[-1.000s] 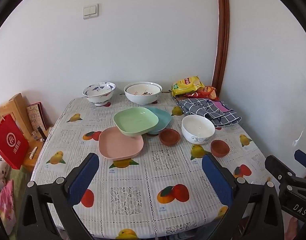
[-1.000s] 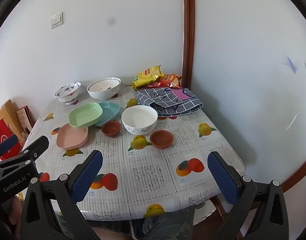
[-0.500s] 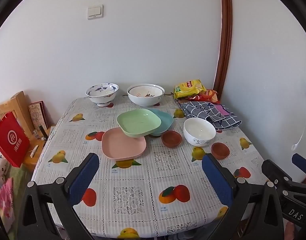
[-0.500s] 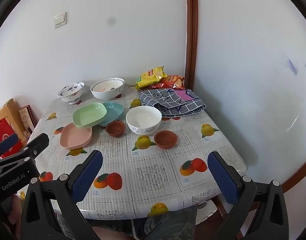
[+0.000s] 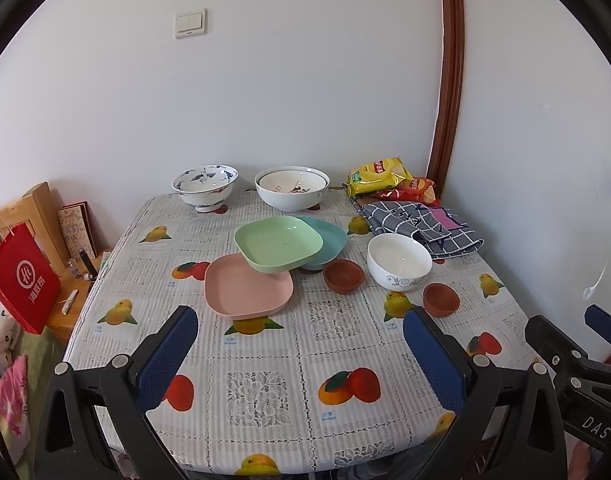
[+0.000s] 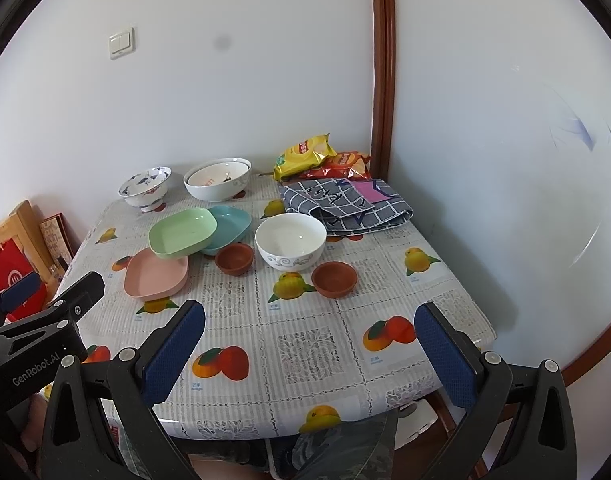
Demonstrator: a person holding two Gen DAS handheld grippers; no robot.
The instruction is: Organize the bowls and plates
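On the fruit-print table [image 5: 297, 344] lie a pink square plate [image 5: 247, 290], a green square plate [image 5: 279, 242] resting partly on it, and a teal plate [image 5: 325, 236] behind. A white bowl [image 5: 399, 260] stands to the right, with two small brown bowls [image 5: 343, 276] [image 5: 441, 299] near it. At the back stand a blue-patterned bowl [image 5: 205, 184] and a large white bowl [image 5: 291, 188]. My left gripper [image 5: 301, 356] is open above the near table edge, holding nothing. My right gripper [image 6: 309, 354] is open too, also short of the dishes.
Snack bags [image 5: 379, 172] and a folded checked cloth [image 5: 421, 222] occupy the back right corner by the wall. A red paper bag [image 5: 21, 280] and a wooden stand [image 5: 45, 208] sit left of the table. Walls close the back and right sides.
Both grippers have risen and tilted slightly, so the table sits lower in each view. The dishes have not moved. Both stay open.
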